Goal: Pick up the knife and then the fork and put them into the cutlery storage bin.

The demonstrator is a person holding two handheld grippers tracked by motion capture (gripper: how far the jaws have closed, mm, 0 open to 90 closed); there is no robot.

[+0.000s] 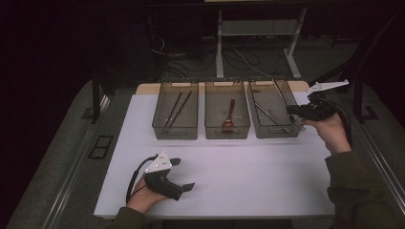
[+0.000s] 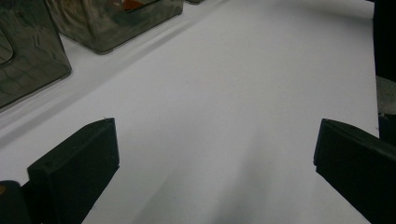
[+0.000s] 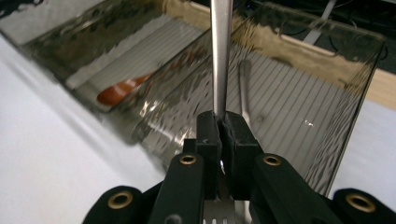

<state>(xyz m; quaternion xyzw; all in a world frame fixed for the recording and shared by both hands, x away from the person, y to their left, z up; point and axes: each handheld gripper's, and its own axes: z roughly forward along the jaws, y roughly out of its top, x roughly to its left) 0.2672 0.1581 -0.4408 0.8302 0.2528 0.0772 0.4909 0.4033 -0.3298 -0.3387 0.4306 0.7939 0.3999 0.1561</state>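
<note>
Three clear bins stand in a row at the far side of the white surface (image 1: 229,167). The left bin (image 1: 175,110) holds two dark sticks (image 1: 175,110) that lie along its length, side by side. In front of it, near the close edge of the surface, the left gripper (image 1: 184,174) rests in the person's left hand (image 1: 143,198), low over the surface. Its fingers (image 2: 79,163) are wide apart and there is nothing between them; in the left gripper view there is bare white surface under them, and the corners of two bins are at the upper left.

The middle bin (image 1: 227,109) holds a reddish-brown spoon (image 1: 229,118), which lies along the bin with its bowl toward the person.

The right bin (image 1: 273,109) has a metal utensil (image 1: 267,116) that lies slanted on its bottom. At the right front corner of this bin is the right gripper (image 1: 292,110), held in the person's right hand (image 1: 329,130) above the surface. Its fingers (image 3: 208,140) are clamped together on a metal fork (image 3: 220,56). In the right gripper view the handle of the fork stands up from between the fingers, over the right bin, and the tines show below them, at the bottom edge. The fork touches neither the bin nor the surface, as far as I can tell.
</note>
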